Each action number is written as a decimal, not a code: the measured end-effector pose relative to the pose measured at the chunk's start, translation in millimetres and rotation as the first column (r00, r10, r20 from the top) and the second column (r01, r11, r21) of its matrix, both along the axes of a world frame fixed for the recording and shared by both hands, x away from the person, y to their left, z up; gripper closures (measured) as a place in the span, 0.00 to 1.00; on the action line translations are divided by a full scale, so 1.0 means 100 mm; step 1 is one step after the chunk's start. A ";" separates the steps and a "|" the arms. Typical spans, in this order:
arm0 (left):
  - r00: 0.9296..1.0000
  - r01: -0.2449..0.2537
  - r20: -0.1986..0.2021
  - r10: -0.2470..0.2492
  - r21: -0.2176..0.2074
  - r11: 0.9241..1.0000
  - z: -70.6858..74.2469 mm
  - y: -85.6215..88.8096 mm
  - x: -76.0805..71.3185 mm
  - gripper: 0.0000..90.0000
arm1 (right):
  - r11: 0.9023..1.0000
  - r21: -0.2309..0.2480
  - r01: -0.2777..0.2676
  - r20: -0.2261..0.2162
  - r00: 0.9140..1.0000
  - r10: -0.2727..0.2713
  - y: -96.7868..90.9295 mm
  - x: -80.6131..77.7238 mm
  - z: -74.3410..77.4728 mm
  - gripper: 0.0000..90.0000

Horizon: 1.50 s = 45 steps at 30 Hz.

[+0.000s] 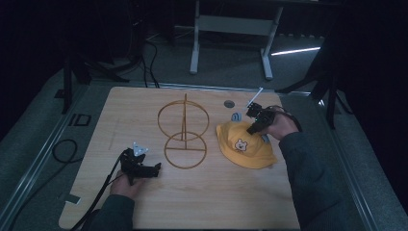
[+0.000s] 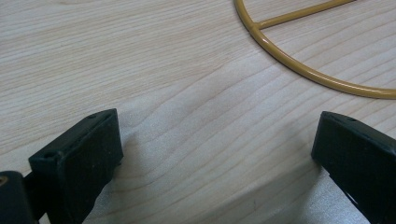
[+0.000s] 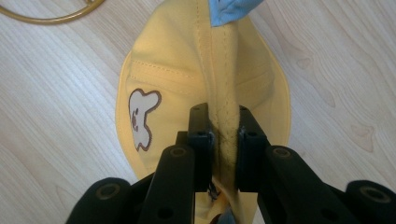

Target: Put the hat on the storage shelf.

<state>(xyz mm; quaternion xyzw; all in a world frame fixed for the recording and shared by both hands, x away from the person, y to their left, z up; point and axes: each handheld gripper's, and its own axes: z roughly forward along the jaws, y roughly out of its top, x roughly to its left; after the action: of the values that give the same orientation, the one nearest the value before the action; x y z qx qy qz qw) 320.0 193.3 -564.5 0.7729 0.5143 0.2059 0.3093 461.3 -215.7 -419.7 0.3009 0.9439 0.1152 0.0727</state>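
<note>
A yellow child's hat (image 1: 243, 144) with a white bear patch lies at the right of the wooden table. My right gripper (image 1: 253, 127) is shut on it, at its far side. In the right gripper view the pads pinch a raised fold of the yellow hat (image 3: 187, 70) along a seam, and a blue strap (image 3: 231, 9) shows at the top. A gold wire stand (image 1: 184, 130) with two rings on a post stands mid-table. My left gripper (image 1: 156, 168) rests open near the stand's base ring (image 2: 299, 65), its fingers (image 2: 79, 158) wide apart over bare wood.
A small grey disc (image 1: 229, 103) and a white stick (image 1: 255, 96) lie at the table's far edge near the hat. Cables trail off the left side. The table (image 1: 202, 202) ends close to the person's forearms.
</note>
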 end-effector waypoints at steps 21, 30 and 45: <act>1.000 -0.001 0.000 0.001 0.000 1.000 0.00 0.00 0.00 0.02 | 0.996 0.066 -0.057 0.072 0.996 0.052 -0.04 -0.24 0.19 0.89; 1.000 0.000 0.001 0.000 0.000 1.000 0.00 0.00 0.00 0.02 | 0.990 0.121 -0.067 0.126 0.991 0.052 -0.08 -0.34 0.22 0.89; 1.000 -0.002 0.002 0.002 -0.002 1.000 0.00 0.00 0.00 0.02 | 0.967 0.244 -0.074 0.224 0.974 0.018 -0.16 -0.51 0.25 0.90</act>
<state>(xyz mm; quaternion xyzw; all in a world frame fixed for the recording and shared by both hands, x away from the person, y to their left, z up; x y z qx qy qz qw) 320.0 193.1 -564.7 0.7720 0.5149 0.2065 0.3103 410.7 -231.8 -395.0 0.2709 0.9147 0.2676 0.1352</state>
